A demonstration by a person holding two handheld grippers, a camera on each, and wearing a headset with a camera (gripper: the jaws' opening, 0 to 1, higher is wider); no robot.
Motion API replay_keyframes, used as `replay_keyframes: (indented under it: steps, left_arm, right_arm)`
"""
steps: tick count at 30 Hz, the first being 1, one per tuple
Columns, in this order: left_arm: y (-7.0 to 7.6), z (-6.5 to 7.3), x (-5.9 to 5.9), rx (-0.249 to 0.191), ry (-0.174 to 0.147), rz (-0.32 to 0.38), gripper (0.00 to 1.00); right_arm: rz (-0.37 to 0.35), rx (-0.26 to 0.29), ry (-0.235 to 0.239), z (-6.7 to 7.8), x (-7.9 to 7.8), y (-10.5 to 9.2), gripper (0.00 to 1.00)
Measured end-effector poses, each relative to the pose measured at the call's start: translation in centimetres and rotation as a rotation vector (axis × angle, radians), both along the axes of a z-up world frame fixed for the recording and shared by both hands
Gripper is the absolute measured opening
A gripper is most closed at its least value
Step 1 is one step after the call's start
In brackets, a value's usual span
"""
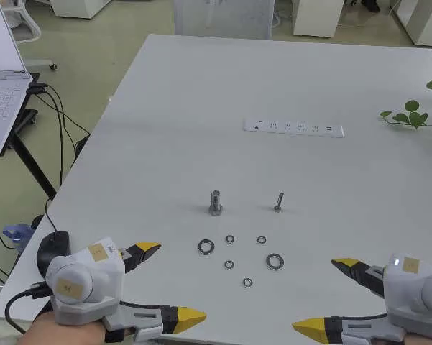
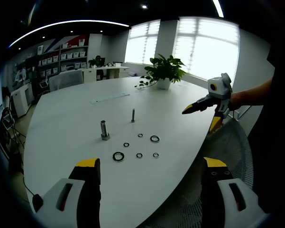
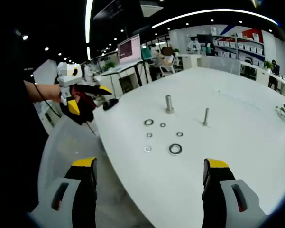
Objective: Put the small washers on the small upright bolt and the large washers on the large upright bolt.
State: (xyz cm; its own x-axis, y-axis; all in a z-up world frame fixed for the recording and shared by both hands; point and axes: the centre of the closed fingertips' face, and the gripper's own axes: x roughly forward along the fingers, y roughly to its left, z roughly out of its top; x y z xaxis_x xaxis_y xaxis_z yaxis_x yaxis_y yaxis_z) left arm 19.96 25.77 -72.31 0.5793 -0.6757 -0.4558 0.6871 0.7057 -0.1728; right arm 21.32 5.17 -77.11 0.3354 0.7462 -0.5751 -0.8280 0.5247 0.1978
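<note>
While both tongs hang at the near edge of the white table [image 1: 201,108], neither holds anything: the left gripper [image 1: 171,282] has its yellow-tipped jaws spread wide and empty, and the right gripper [image 1: 323,296] is spread wide and empty as well. The two are well apart, and the loose hardware lies on the tabletop ahead of the gap between them. Nearest the jaws are four small washers [image 1: 230,238], scattered flat and apart from one another. A large washer [image 1: 206,247] lies toward the left gripper's side and a second large washer [image 1: 275,261] toward the right gripper's side. Beyond the washers, farther from both grippers, the large bolt [image 1: 215,202] stands upright on its head on the left gripper's side. The small bolt [image 1: 279,201] stands upright beside it on the right gripper's side, with a clear gap between the two. No washer sits on either bolt. Farther ahead lies a white power strip [image 1: 293,128], and a leafy plant [image 1: 417,115] reaches in far out on the right gripper's side.
</note>
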Motion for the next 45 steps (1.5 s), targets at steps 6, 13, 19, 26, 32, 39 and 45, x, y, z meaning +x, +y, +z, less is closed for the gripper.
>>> replay_keyframes:
  steps: [6,13,19,26,32,39,45]
  left_arm:
    - [0.01,-0.13,-0.01,0.011,0.012,-0.016,0.77]
    - [0.12,-0.32,-0.19,0.009,0.020,-0.020,0.77]
    - [0.05,-0.42,-0.49,-0.015,0.028,-0.018,0.80]
    - [0.28,-0.83,-0.85,0.015,0.029,-0.031,0.84]
    - [0.57,-0.92,-0.87,0.015,0.030,-0.020,0.87]
    - [0.75,-0.79,-0.63,0.013,0.027,-0.014,0.87]
    - [0.79,-0.81,-0.47,0.023,0.021,-0.016,0.86]
  right_arm:
    - [-0.010,-0.005,-0.004,-0.01,0.21,-0.54,0.93]
    - [-0.027,-0.008,0.000,-0.13,0.24,-0.92,0.93]
    - [-0.029,-0.013,0.005,-0.34,-0.07,-0.86,0.93]
    - [-0.024,-0.012,0.011,-0.48,-0.39,-0.45,0.93]
    - [-0.019,-0.005,0.016,-0.45,-0.49,-0.15,0.95]
    - [-0.039,0.033,0.017,0.25,0.20,0.03,0.96]
    - [-0.008,-0.030,0.013,-0.71,0.43,-0.33,0.97]
